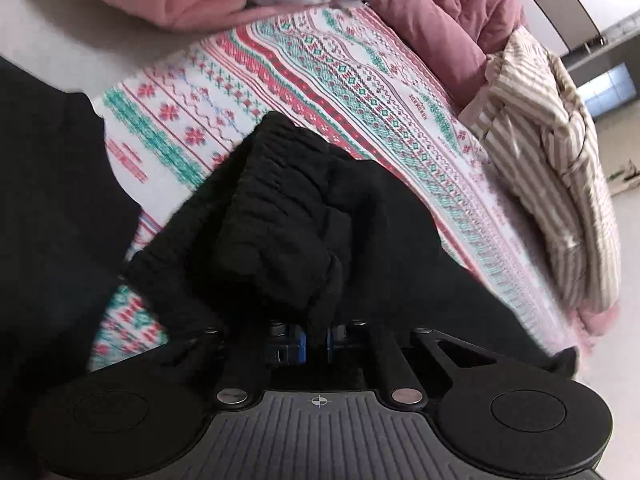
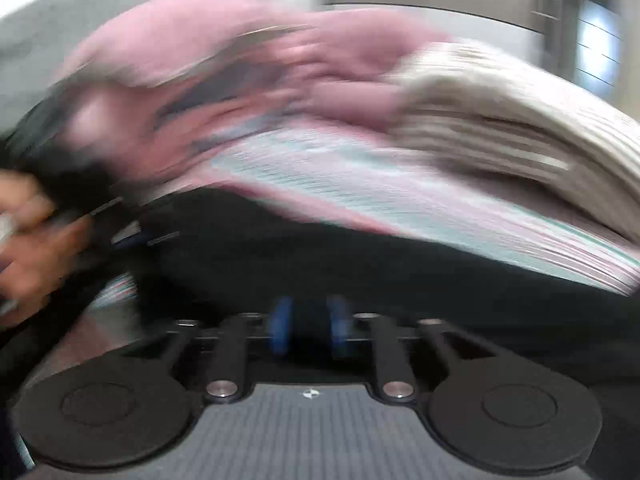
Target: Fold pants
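The black pants (image 1: pixel 288 216) are bunched at their elastic waistband right in front of my left gripper (image 1: pixel 316 332). Its blue fingertips are close together and the waistband is pinched between them, held above a patterned bedsheet (image 1: pixel 360 92). More black cloth hangs at the left. The right wrist view is heavily motion-blurred. There my right gripper (image 2: pixel 310 330) has its blue fingertips close together with black pants cloth (image 2: pixel 360 264) between them. A hand (image 2: pixel 32 240) with the other gripper shows at the left edge.
A pink quilt (image 1: pixel 440 12) lies bunched at the far end of the bed, and it also shows in the right wrist view (image 2: pixel 240 80). A beige striped pillow (image 1: pixel 560 160) lies at the right edge, near the floor.
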Available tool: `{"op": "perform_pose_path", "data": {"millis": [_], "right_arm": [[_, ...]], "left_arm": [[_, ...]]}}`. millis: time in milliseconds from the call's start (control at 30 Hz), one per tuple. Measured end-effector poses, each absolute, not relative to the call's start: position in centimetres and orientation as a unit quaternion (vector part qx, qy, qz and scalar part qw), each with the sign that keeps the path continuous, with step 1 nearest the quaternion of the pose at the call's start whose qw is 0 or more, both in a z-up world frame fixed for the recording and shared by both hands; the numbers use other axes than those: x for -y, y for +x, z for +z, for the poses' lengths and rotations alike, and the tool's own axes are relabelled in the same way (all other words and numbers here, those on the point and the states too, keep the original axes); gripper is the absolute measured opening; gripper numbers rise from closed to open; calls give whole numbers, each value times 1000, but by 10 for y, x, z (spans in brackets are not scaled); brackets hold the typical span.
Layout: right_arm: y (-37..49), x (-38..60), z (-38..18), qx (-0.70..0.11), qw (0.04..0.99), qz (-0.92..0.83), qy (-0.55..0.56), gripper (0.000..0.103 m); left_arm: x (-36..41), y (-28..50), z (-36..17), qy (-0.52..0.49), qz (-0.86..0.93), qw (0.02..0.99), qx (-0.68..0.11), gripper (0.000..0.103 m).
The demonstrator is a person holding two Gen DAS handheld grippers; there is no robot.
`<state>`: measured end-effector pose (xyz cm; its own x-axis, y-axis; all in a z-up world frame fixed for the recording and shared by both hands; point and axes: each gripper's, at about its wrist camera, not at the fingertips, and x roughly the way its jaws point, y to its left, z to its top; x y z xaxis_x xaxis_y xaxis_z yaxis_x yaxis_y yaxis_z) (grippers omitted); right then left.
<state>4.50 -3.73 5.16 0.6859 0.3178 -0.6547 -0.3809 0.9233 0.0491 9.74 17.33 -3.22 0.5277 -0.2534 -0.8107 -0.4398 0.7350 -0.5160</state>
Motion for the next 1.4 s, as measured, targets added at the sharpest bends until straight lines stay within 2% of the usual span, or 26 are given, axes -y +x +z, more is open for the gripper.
{"op": "perform_pose_path", "data": {"millis": [67,167,267,367,500,633,667,700,733,767,800,1033,1133,1200,1400], "right_arm": [[74,107,62,-350,931,103,22,86],[121,225,66,-375,913,-48,154,86],[162,311,63,-373,894,-133,211,86],[208,368,52,-383,866,-167,274,92],[263,392,36,-371,858,-205,292,93],[305,400,3,-420,834,-282,221,94],[308,402,-6,-425,830,-286,221,92],[308,403,-13,-426,828,-287,223,80],[304,403,-15,-424,831,-292,211,69],[299,402,-16,-424,835,-297,188,43],[290,404,-15,-422,838,-293,185,27],[148,430,80,-312,883,-237,258,26],[66,432,108,-281,894,-218,271,34],[18,432,104,-282,893,-223,272,41],[-50,461,26,-354,821,-258,367,42]], "left_arm": [[-168,98,-32,-348,62,799,-487,6],[-165,100,-31,-329,68,802,-494,6],[-160,104,-34,-309,76,805,-501,6],[-152,107,-37,-278,92,812,-505,7],[-147,110,-40,-254,98,816,-509,7],[-141,112,-43,-231,99,820,-514,7],[-140,113,-44,-226,99,821,-515,7],[-139,113,-45,-224,98,821,-516,7],[-139,113,-46,-224,98,821,-517,7],[-139,113,-47,-225,98,820,-516,7],[-141,112,-47,-229,97,820,-516,7],[-152,102,-31,-278,76,830,-478,5],[-156,93,-15,-281,69,840,-458,5],[-162,89,-12,-287,71,837,-461,4],[-164,71,-18,-262,79,834,-478,4]]}}
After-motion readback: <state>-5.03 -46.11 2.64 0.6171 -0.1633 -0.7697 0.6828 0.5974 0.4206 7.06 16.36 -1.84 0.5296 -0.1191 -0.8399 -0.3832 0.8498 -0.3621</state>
